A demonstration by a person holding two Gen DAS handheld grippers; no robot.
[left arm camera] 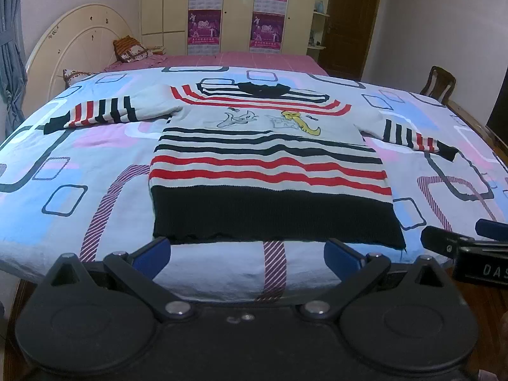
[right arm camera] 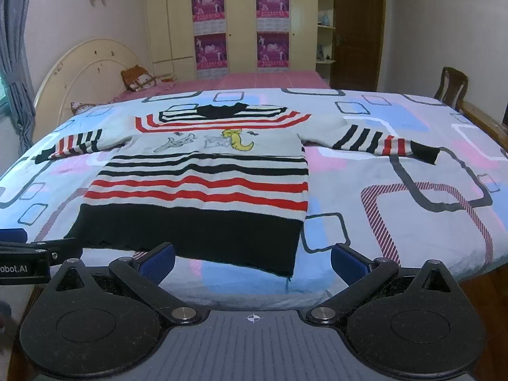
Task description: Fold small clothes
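A small striped sweater [left arm camera: 266, 165] lies flat on the bed, front up, both sleeves spread out sideways, black hem toward me. It has red and black stripes and a cartoon print. It also shows in the right wrist view [right arm camera: 203, 187]. My left gripper [left arm camera: 247, 254] is open and empty, just in front of the black hem. My right gripper [right arm camera: 252, 260] is open and empty, near the hem's right corner. The right gripper's tip [left arm camera: 460, 241] shows at the right edge of the left wrist view. The left gripper's tip [right arm camera: 38, 247] shows at the left edge of the right wrist view.
The bed carries a light patterned sheet [left arm camera: 79, 171] over a pink cover [left arm camera: 254, 58]. A round headboard [left arm camera: 73, 41] and pillows [left arm camera: 130, 50] are at far left. A wooden chair [right arm camera: 451, 87] stands at the right. Wardrobes [right arm camera: 241, 22] line the back wall.
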